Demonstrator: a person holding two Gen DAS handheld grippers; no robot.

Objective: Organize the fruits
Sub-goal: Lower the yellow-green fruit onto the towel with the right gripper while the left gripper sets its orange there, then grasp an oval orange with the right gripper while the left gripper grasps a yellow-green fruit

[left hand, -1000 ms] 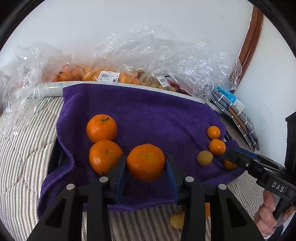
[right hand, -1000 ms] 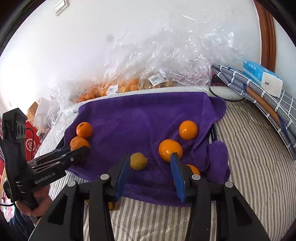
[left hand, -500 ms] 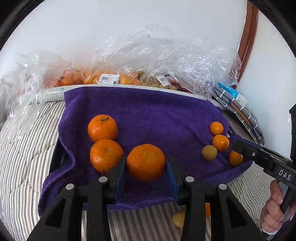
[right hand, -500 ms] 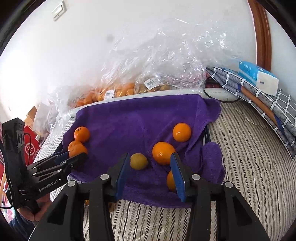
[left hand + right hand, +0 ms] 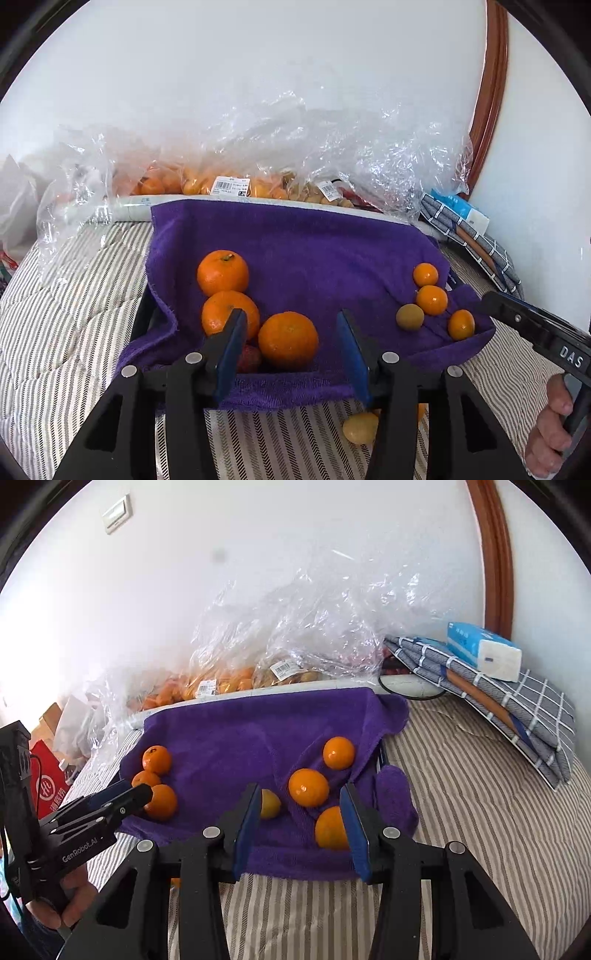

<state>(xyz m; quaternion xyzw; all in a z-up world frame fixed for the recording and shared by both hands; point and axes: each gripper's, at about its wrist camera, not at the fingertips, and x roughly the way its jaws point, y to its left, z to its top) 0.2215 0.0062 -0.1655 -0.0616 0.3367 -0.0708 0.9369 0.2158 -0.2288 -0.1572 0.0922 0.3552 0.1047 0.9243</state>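
On the left of the purple towel [image 5: 295, 251], two large oranges [image 5: 222, 272] are being kept touching in a line, and a third large orange [image 5: 288, 345] is being set down just beside them. The left gripper [image 5: 290, 350] has just been opening; its blue pads [image 5: 229, 347] are standing clear of this orange, which is resting on the cloth between them. The withdrawal is best made straight back, so that neither the fruit nor the small reddish fruit [image 5: 248, 359] beside it is being nudged. At the right, small oranges [image 5: 308, 787] and a yellowish fruit [image 5: 269, 804] are being gathered; the right gripper [image 5: 301, 823] is being held spread and empty above them.
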